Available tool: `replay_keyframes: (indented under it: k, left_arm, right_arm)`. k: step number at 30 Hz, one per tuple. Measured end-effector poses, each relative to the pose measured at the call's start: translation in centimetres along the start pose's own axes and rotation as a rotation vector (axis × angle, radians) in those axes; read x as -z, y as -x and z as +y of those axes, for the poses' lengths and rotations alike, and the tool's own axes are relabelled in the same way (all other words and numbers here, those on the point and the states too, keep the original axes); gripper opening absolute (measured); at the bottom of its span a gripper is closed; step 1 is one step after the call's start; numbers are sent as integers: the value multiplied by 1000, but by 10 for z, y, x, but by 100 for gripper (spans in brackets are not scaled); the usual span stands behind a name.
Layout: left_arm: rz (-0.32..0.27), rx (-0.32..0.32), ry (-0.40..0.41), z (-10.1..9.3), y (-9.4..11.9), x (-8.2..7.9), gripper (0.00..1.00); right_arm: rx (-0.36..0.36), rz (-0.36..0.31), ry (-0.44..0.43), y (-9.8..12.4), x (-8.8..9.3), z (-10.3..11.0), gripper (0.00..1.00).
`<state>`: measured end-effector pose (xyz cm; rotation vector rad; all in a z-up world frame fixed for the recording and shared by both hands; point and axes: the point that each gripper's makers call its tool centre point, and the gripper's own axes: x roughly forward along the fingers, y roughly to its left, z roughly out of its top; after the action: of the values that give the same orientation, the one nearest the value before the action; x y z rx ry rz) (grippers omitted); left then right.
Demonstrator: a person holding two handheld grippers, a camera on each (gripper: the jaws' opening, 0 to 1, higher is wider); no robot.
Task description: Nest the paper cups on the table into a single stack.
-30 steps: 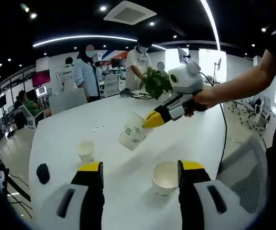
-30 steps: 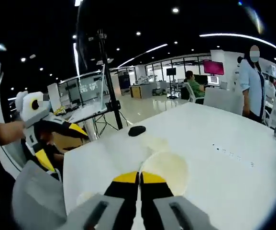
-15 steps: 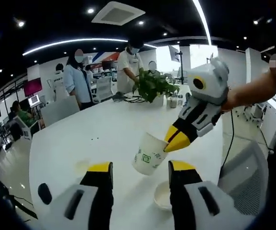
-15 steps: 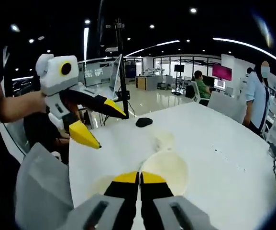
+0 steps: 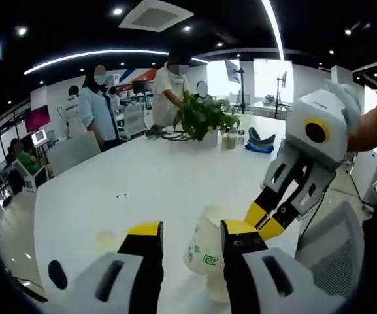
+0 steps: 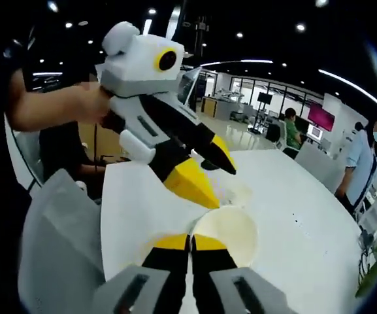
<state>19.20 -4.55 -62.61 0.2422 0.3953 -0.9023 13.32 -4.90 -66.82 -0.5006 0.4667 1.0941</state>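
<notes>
in the left gripper view, going left to right: a small dark object lies at about eight o'clock on the white table, and a loose paper cup stands just right of it, mouth up. at six o'clock the left gripper has its yellow-tipped jaws apart with nothing between them but the view of the held cup, which hangs tilted beyond their tips. under it, partly hidden, sits another cup on the table. at four o'clock the right gripper comes in, its jaws pinched on the held cup's rim. a potted plant stands at twelve o'clock, well apart, with people behind it.

in the right gripper view the left gripper reaches in from ten o'clock, jaws spread, just beside the held cup, whose open mouth faces the camera above the right gripper's closed tips.

the risk, as i judge it: the held cup is tilted, so lowering it now could catch the lower cup's rim and tip or crush it. the left jaws crowd the spot and could knock either cup.
</notes>
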Motion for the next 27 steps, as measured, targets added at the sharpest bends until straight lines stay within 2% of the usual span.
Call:
replay_keyframes:
  k: [4, 11, 23, 27]
  left_arm:
    - [4, 6, -6, -6, 0, -2, 32]
    - [39, 21, -9, -9, -3, 4, 29]
    - [99, 33, -32, -10, -7, 14, 16]
    - [105, 27, -45, -9, -7, 17, 13]
  right_arm:
    - [-1, 6, 23, -2, -2, 6, 0]
    - [10, 48, 149, -6, -1, 13, 0]
    - [46, 94, 338, -7, -6, 18, 0]
    - [55, 92, 365, -7, -8, 20, 0]
